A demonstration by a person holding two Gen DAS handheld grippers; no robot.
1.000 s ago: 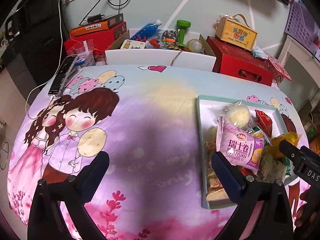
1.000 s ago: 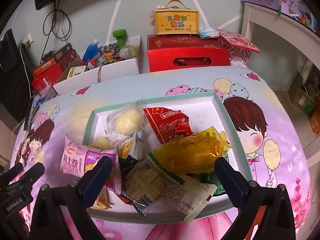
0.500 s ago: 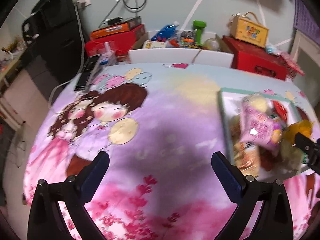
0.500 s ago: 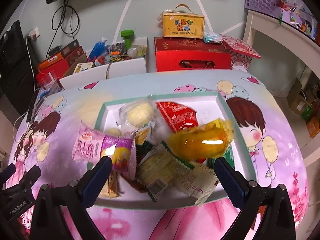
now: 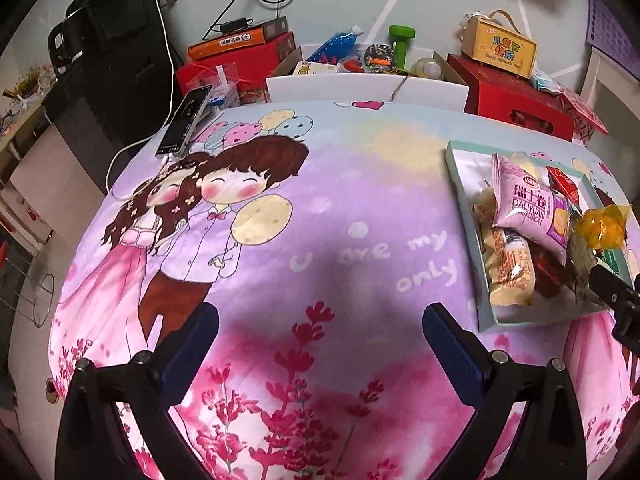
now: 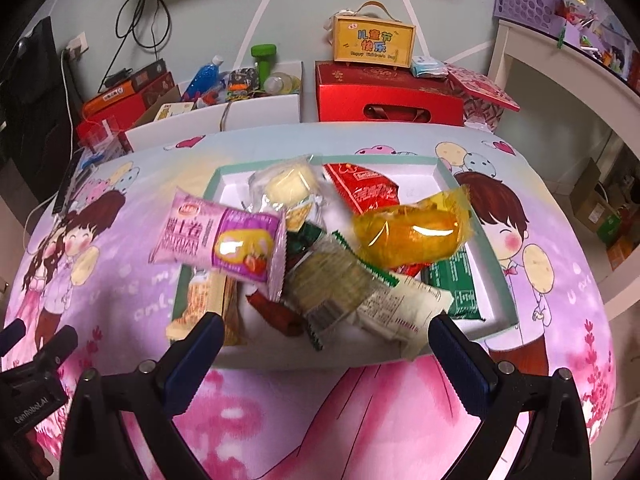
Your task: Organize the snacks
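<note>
1. Left gripper: jaws spread wide, nothing btwn the blue pads, hanging over bare cartoon tablecloth, well left of the tray.
2. Right gripper: also wide apart, empty, pads just off the tray's near rim, touching no snack (view's a bit blurred).
3. Snacks sit piled in the teal-rimmed tray on the cloth's right side. Pink-purple cake pack rides on top at the left edge, overhanging the rim.
4. Yellow-wrapped pastry perched atop the heap to the right, over a red packet and a green one.
5. Round pale bun in clear wrap toward the far side; white & brownish green-edged packs near the front.
6. Beyond the table: red box w/ a yellow carry-box on it, white bin of odds and ends, phone on a cable at the far-left edge.
</note>
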